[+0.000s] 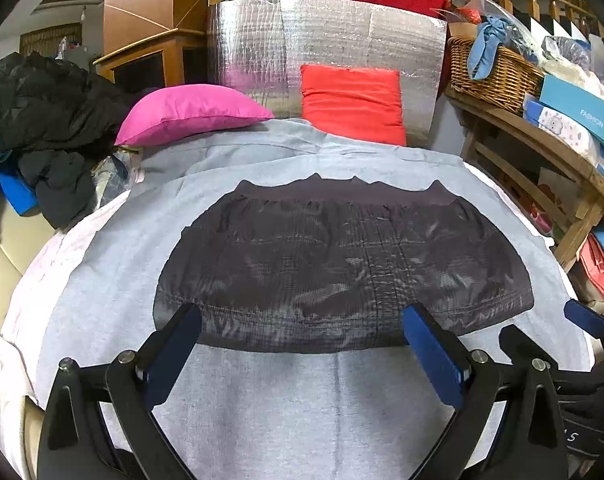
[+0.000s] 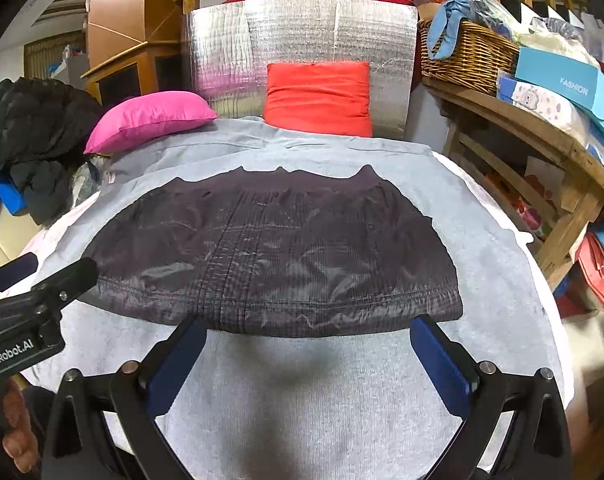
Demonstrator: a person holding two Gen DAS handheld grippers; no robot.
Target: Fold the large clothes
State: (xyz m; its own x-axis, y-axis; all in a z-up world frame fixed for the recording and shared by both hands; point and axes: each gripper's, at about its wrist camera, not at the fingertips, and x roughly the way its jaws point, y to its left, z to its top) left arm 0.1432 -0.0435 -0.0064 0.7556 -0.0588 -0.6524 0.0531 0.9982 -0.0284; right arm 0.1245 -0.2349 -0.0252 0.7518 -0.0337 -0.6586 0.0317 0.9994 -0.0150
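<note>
Garment: a dark quilted jacket lies flat in a squat folded block on the grey sheet, in the middle of the bed, well short of the pink pillow and the red cushion at the far end.
Left hand-held gripper: spread wide, holding nothing; its blue fingertips sit at the jacket's near edge, toward the left part of it.
Right hand-held gripper: also spread wide and empty, its tips at the near edge toward the right corner; the two tools stand side by side.
Step in hand: I judge they are lining up to take the near edge for another fold, or to smooth it.
Doing it well: each should pinch every layer at the edge, near the two corners, then lift together and level so the slippery shell does not slide or skew.
Risk: catching the sheet along with the jacket.
Long axis: runs left to right across the bed.
Facing: the ribbed band with its small peaks points away, toward the cushions; the stitched fold faces the grippers.
</note>
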